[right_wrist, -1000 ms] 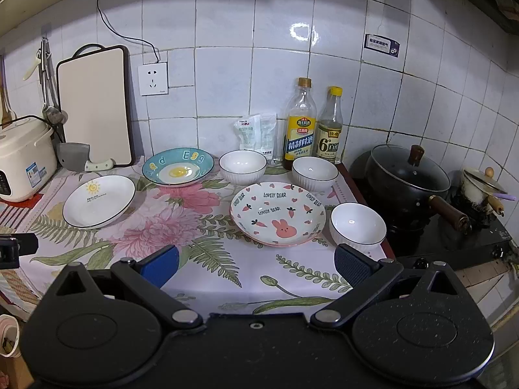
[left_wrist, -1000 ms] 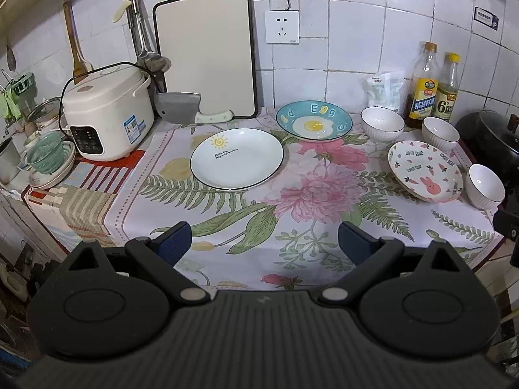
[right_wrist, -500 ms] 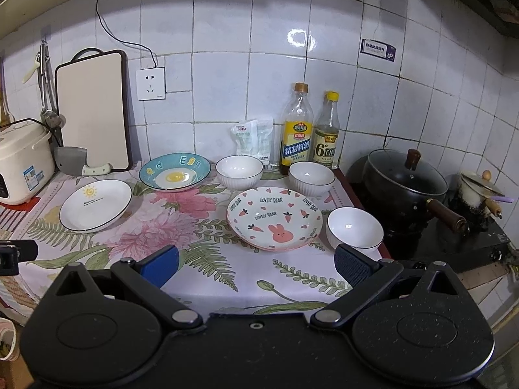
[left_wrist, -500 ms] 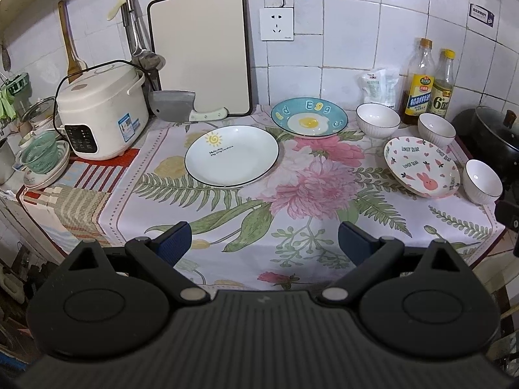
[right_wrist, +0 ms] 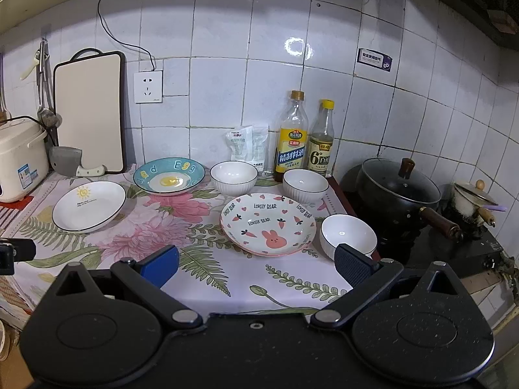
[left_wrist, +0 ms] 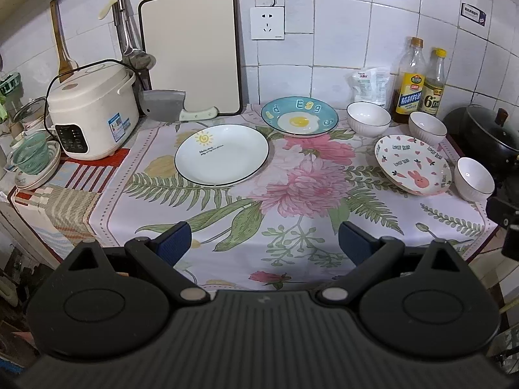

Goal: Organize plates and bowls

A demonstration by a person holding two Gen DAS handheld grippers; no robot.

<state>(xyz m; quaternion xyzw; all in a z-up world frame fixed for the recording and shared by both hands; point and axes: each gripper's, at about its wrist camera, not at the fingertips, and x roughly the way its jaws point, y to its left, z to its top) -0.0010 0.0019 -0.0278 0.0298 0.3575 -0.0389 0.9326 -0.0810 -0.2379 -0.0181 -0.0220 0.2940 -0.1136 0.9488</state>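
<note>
Pink plate (right_wrist: pixel 268 223) reads "LOVELY BEAR"; teal plate (right_wrist: pixel 169 176) perhaps "Egg"

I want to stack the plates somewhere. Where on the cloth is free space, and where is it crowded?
Free: the front strip of the cloth between both open grippers and the plates, and the middle patch between the sun plate and the rabbit plate. Crowded: the back right, where the egg plate, three bowls and two bottles sit close.
</note>
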